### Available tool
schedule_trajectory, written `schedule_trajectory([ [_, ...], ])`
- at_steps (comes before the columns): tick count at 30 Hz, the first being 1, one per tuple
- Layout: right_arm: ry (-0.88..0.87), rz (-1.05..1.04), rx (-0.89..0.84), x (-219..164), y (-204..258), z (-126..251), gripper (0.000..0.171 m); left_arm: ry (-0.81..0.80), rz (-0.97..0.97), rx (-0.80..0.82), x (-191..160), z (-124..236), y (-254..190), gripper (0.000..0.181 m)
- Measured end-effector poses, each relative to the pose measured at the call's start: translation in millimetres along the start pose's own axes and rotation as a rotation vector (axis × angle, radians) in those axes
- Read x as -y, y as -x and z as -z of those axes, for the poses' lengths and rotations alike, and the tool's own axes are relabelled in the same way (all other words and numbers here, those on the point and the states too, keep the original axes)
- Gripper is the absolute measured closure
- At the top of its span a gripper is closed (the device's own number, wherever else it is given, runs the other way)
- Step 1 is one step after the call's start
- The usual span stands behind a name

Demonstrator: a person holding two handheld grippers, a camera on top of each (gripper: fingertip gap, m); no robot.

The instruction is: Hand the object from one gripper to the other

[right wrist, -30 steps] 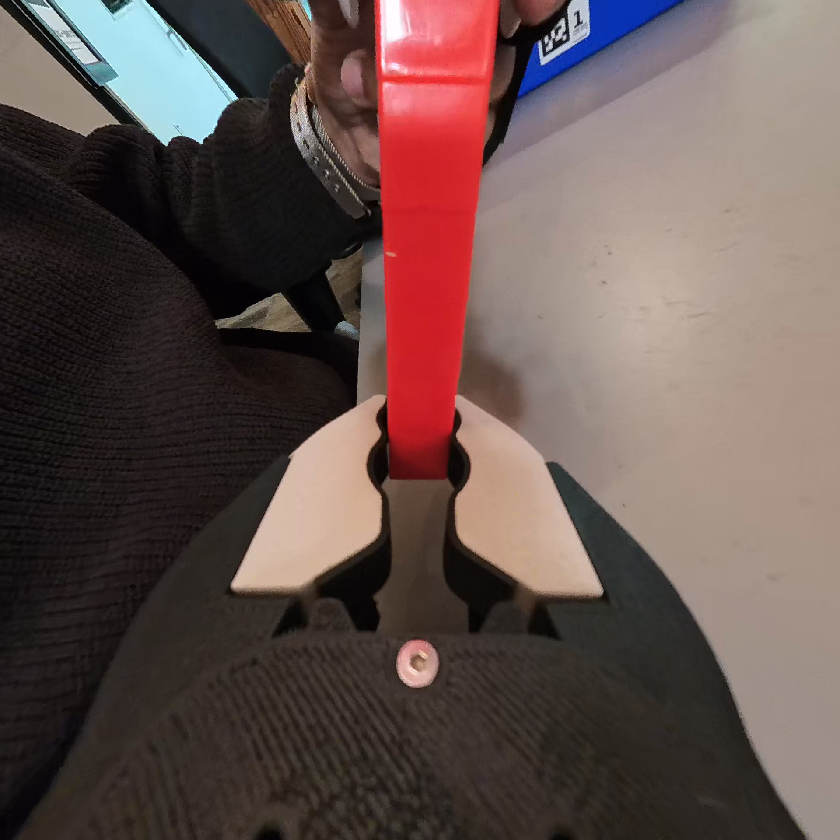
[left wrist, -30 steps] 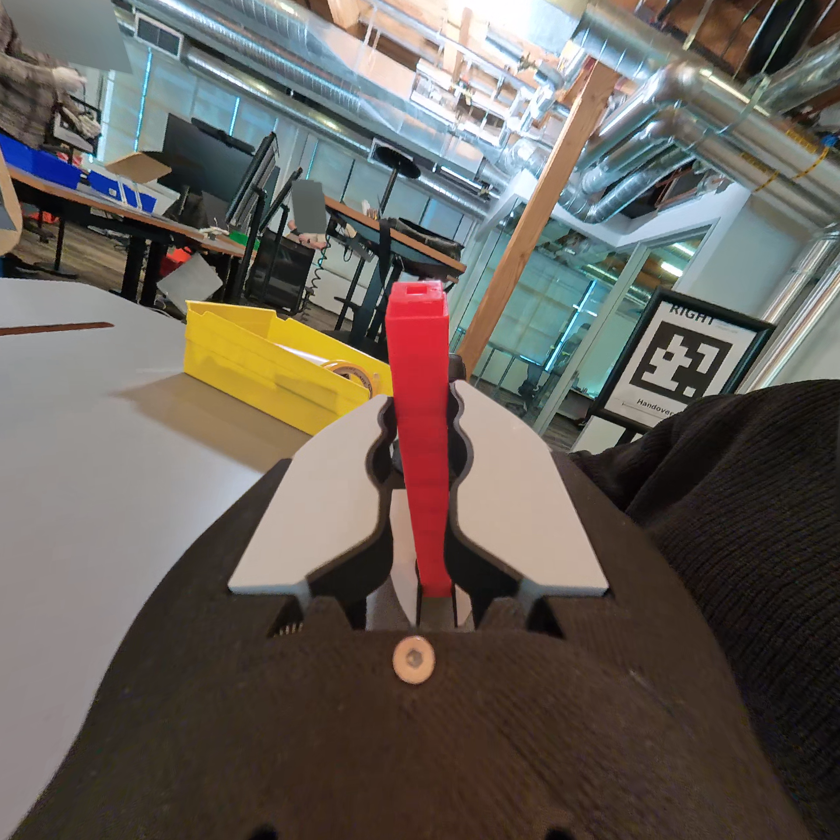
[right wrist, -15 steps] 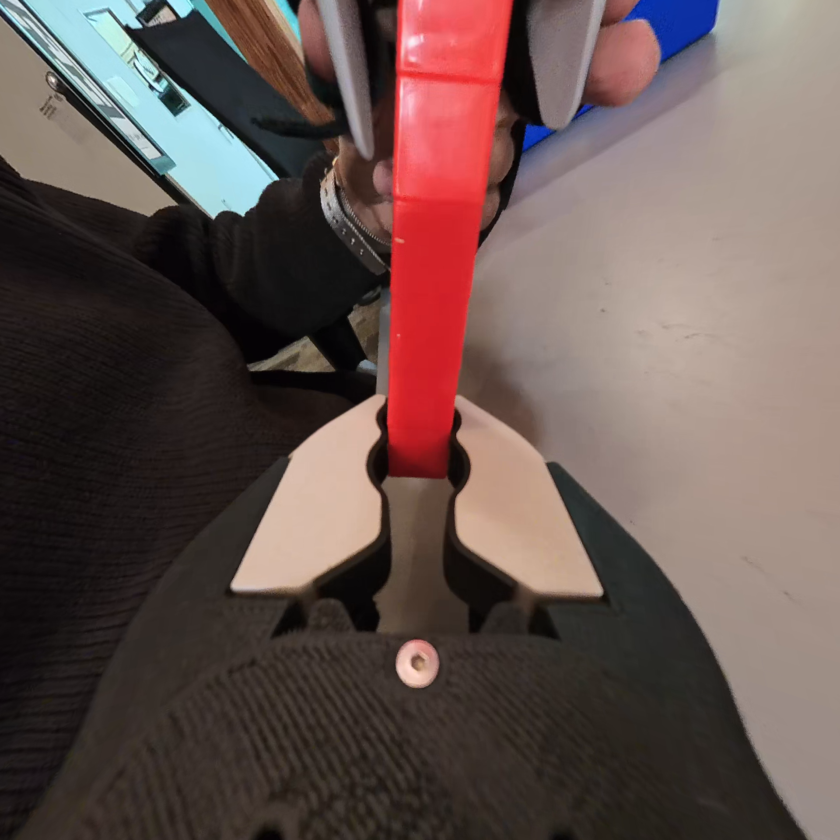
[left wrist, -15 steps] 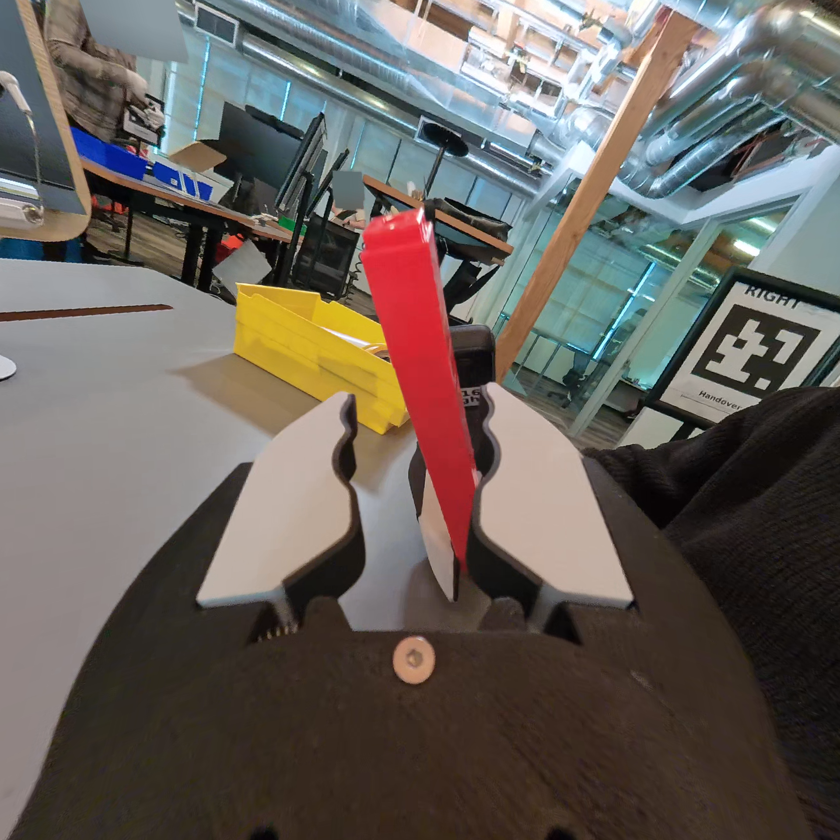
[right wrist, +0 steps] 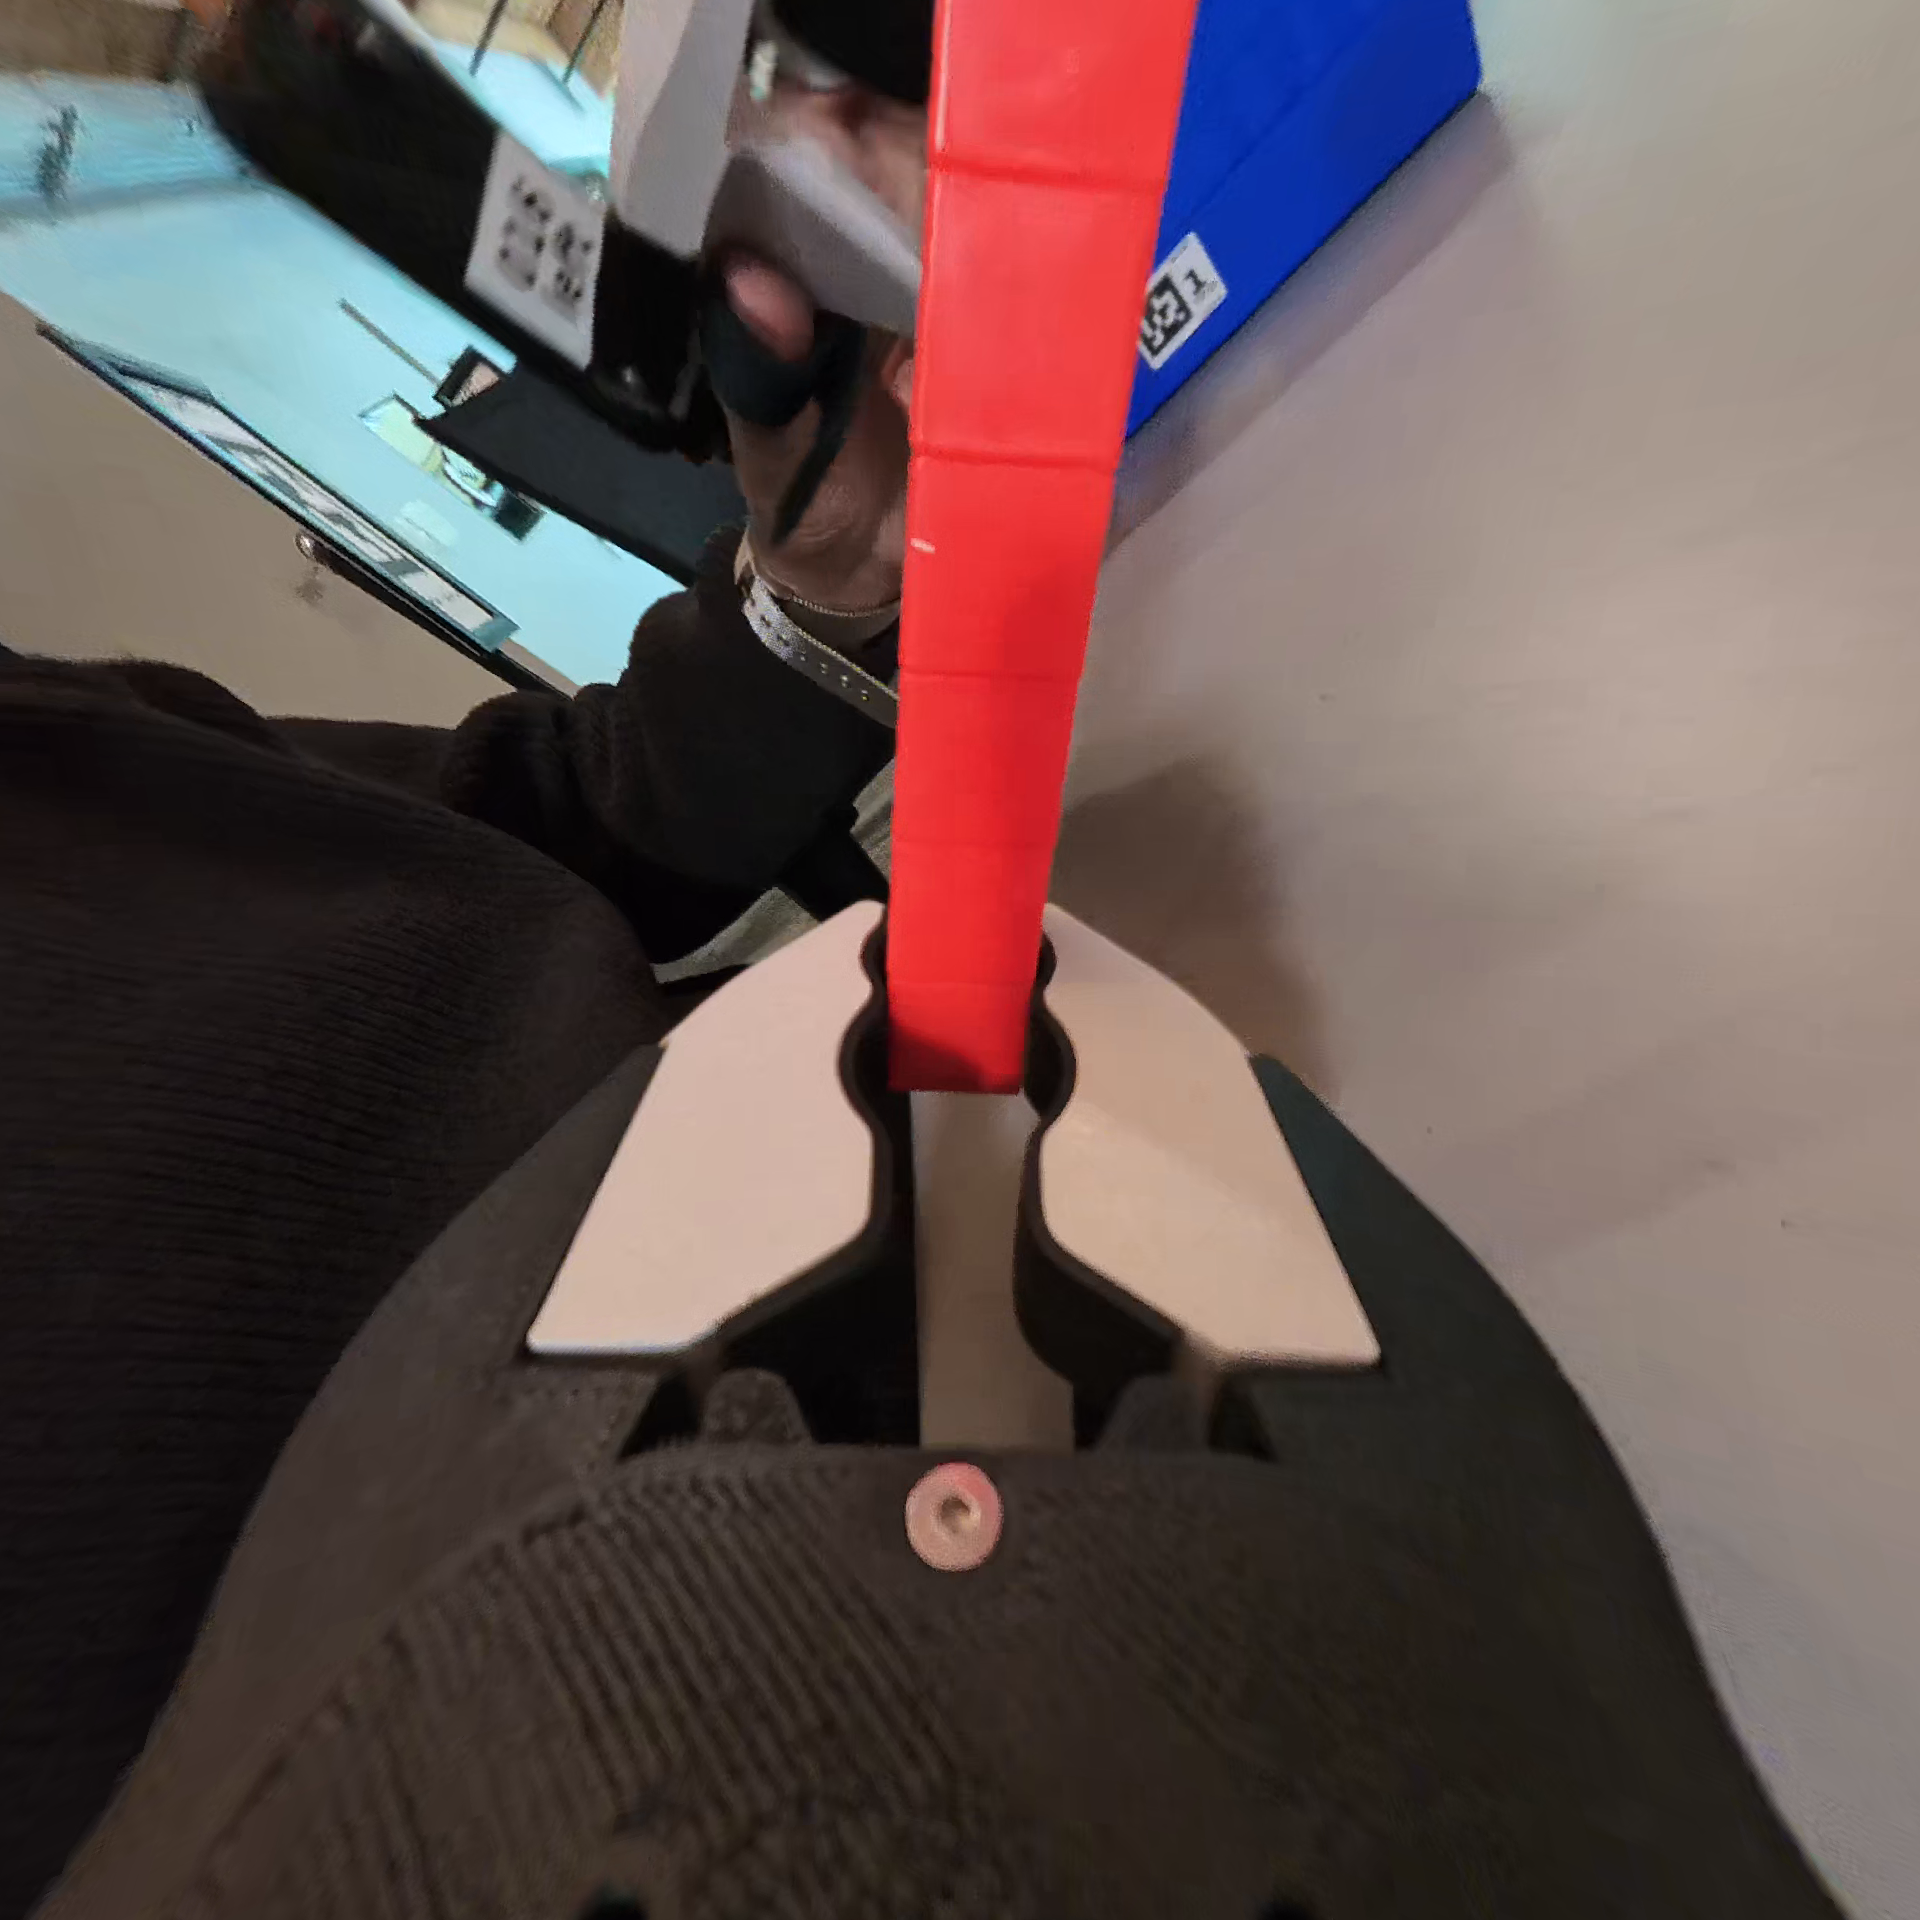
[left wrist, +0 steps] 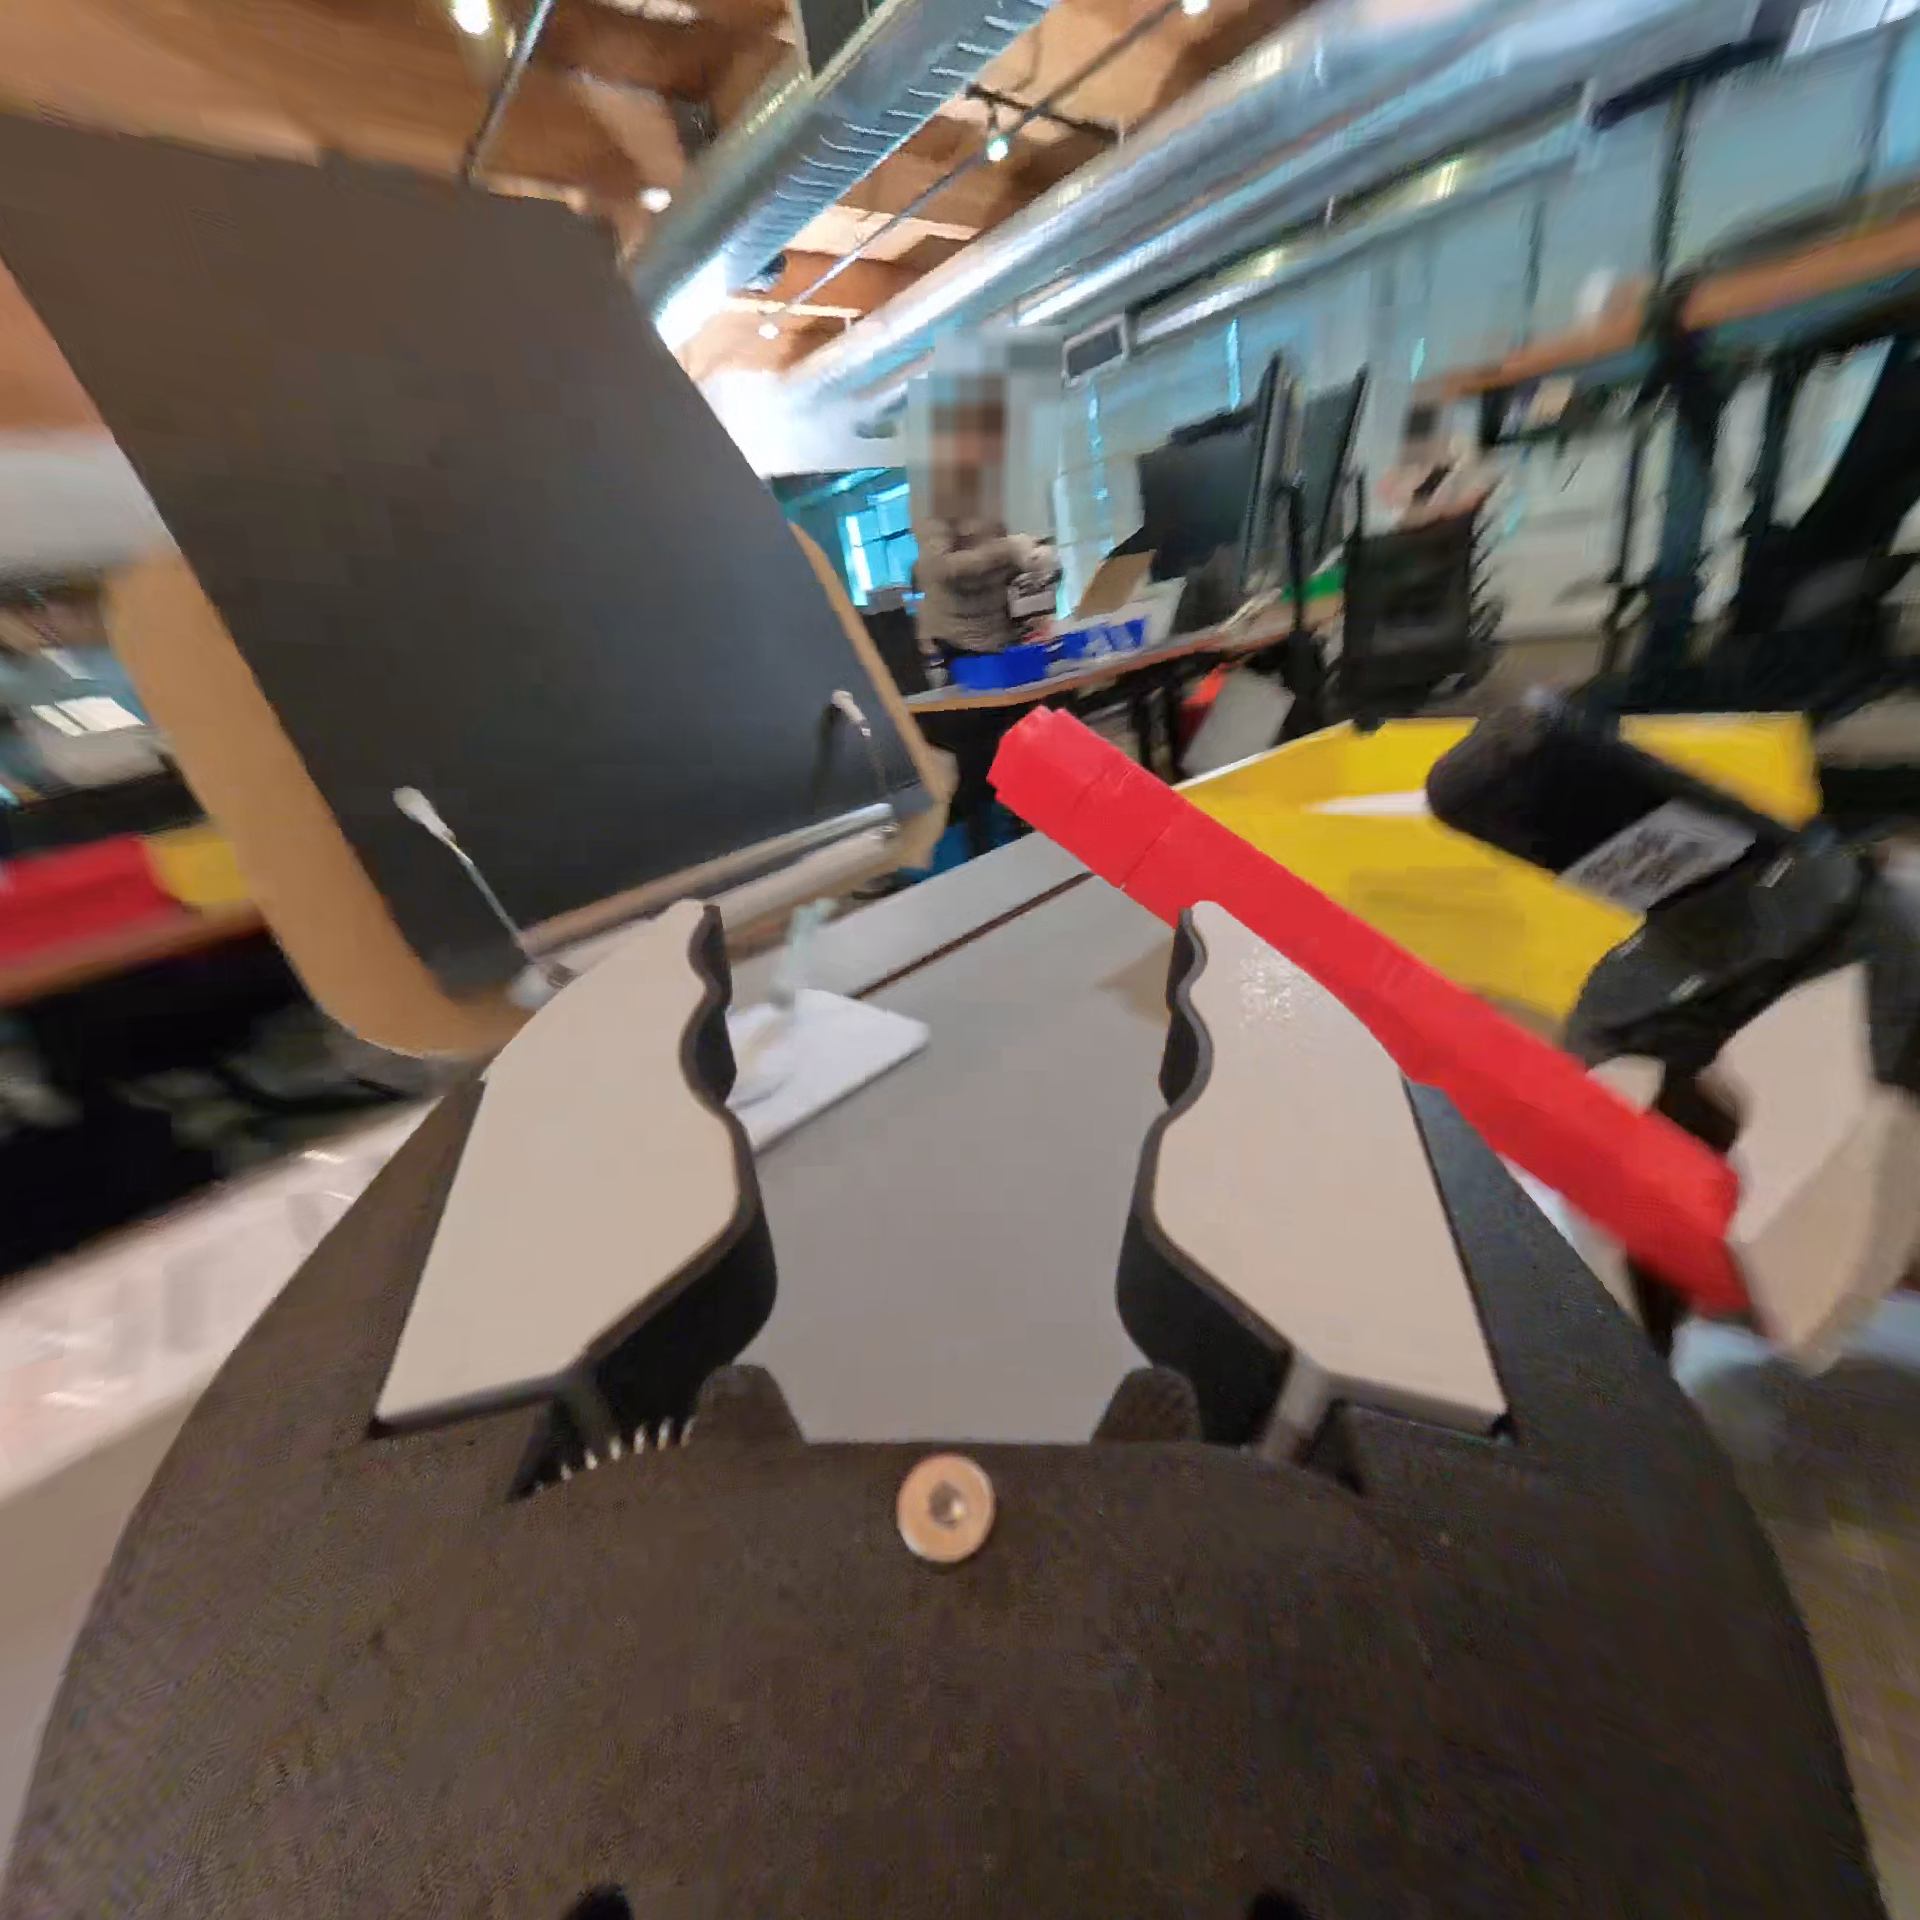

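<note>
I see the right gripper (right wrist: 961, 997) with jaws clamped on the near end of the red bar (right wrist: 1013, 582). The left gripper (left wrist: 945, 977) has jaws spread wide, empty; the bar crosses just right of it above the grey surface (left wrist: 966, 1195).

Bare table (left wrist: 935, 1164) ahead of left jaws; red bar (left wrist: 1351, 997) crosses right.
</note>
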State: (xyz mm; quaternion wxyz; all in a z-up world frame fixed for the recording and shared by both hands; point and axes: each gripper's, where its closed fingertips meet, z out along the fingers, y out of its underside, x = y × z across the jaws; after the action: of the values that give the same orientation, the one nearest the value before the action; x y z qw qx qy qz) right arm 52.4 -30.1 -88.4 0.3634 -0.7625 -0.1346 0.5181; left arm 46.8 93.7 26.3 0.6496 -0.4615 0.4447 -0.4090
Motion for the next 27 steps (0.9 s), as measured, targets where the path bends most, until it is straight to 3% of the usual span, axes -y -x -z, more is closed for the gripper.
schedule_trajectory([
  [4, 0.022, -0.103, 0.011, -4.8, -5.2, 0.4, 0.148, 0.069, -0.452, -0.003, -9.5, -2.0, -20.9, 0.104],
  [8, 0.055, -0.211, 0.097, -10.8, 3.9, -2.8, 0.148, 0.096, -0.676, -0.058, -29.6, -2.3, -44.6, 0.122],
  [13, 0.087, -0.312, 0.219, -14.9, 19.4, -4.6, 0.148, 0.155, -1.0, -0.134, -61.6, -1.0, -63.9, 0.118],
  [17, 0.121, -0.334, 0.262, -19.5, 26.6, -5.8, 0.148, 0.187, -1.111, -0.156, -78.1, -0.6, -66.7, 0.114],
  [21, 0.168, -0.371, 0.299, -28.0, 32.3, -10.0, 0.148, 0.12, -1.167, -0.162, -75.4, 1.0, -75.9, 0.116],
  [27, 0.201, -0.402, 0.335, -34.3, 37.8, -13.5, 0.148, 0.095, -1.224, -0.209, -82.7, 4.3, -87.4, 0.137],
])
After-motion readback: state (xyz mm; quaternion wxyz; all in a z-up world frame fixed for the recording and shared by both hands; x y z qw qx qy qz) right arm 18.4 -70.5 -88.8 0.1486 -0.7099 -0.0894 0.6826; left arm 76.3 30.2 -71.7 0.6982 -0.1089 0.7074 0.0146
